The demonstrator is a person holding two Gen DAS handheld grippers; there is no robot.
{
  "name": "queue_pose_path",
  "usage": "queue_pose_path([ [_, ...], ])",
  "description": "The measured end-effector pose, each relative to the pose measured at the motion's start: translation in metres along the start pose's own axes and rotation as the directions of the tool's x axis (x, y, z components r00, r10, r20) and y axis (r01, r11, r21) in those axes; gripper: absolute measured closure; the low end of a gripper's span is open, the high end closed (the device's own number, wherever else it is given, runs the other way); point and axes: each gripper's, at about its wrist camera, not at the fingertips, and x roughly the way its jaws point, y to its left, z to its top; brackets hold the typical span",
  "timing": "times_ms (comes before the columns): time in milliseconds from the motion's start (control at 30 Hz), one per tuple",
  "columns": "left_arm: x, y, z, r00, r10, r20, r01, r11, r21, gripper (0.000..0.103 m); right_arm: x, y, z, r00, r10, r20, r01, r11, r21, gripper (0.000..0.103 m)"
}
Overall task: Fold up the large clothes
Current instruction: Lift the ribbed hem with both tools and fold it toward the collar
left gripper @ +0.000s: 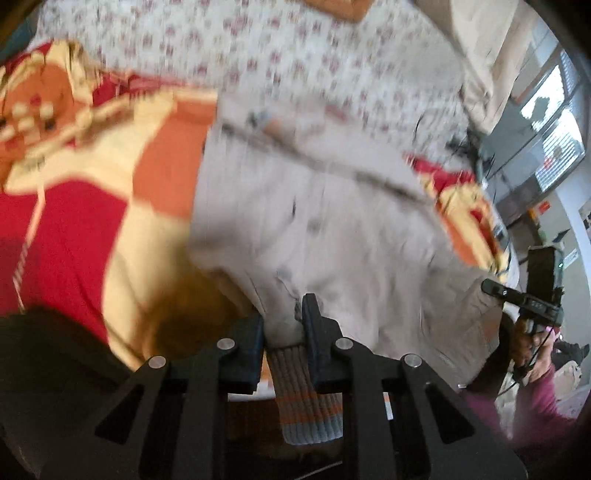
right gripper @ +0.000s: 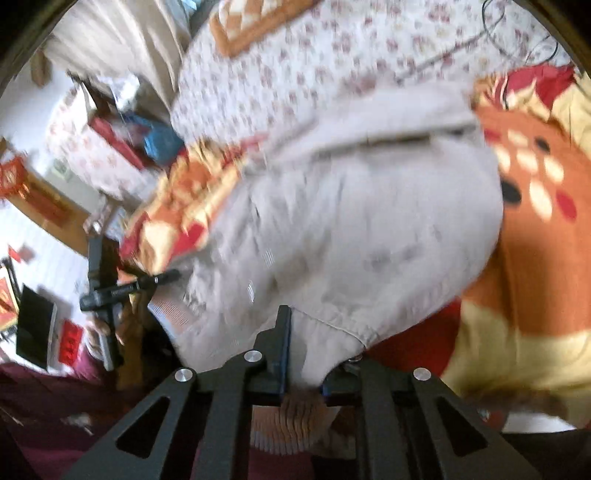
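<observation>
A large pale beige jacket (left gripper: 314, 221) lies spread on a bed, blurred in both views. My left gripper (left gripper: 282, 325) is shut on the jacket's near edge. The ribbed, striped hem (left gripper: 303, 406) hangs down between its fingers. In the right wrist view the same jacket (right gripper: 369, 221) fills the middle. My right gripper (right gripper: 306, 354) is shut on another part of that near edge, with the ribbed hem (right gripper: 291, 417) bunched below its pads. The cloth hides most of the right finger.
Under the jacket lies a red, orange and cream blanket (left gripper: 74, 240) (right gripper: 535, 258) over a floral sheet (left gripper: 295, 55) (right gripper: 295, 74). Dark cables (left gripper: 461, 144) trail at the far side. A hand in a magenta sleeve (left gripper: 535, 369) holds the other device. An orange cushion (right gripper: 258, 22) sits farther back.
</observation>
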Motion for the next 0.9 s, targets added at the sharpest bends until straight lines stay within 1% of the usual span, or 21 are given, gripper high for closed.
queue_pose_path([
  [67,-0.004,0.002,0.019,0.999,0.007,0.045,-0.006,1.000,-0.005,0.087,-0.003,-0.001,0.012,0.998,0.017,0.058,-0.018,1.000,0.018,0.092],
  [133,-0.003,0.005,0.026,0.997,0.018,0.071,-0.017,1.000,-0.009,0.088,-0.004,-0.003,0.025,0.993,0.020,0.112,-0.024,0.999,0.036,0.092],
  [200,-0.004,0.008,0.035,0.995,0.032,0.100,-0.031,0.999,-0.008,0.088,0.000,-0.004,0.036,0.989,0.013,0.145,-0.021,0.998,0.053,0.092],
  [333,0.006,0.006,0.054,0.986,0.101,0.136,-0.100,0.995,-0.017,0.088,0.003,-0.011,0.052,0.981,0.005,0.194,-0.021,0.997,0.080,0.092],
  [433,0.011,0.002,0.061,0.975,0.164,0.153,-0.165,0.986,-0.006,0.088,0.006,-0.014,0.062,0.978,-0.005,0.209,-0.013,0.996,0.083,0.092],
  [533,0.017,0.000,0.064,0.969,0.193,0.156,-0.195,0.981,-0.002,0.088,0.010,-0.017,0.070,0.976,-0.006,0.219,-0.014,0.996,0.089,0.092],
  [700,0.024,0.001,0.070,0.965,0.209,0.156,-0.211,0.977,-0.003,0.088,0.016,-0.021,0.076,0.976,-0.013,0.216,-0.010,0.994,0.106,0.092],
  [900,0.027,-0.002,0.085,0.963,0.215,0.164,-0.219,0.976,0.007,0.088,0.014,-0.024,0.083,0.974,-0.027,0.225,0.002,0.994,0.112,0.092],
])
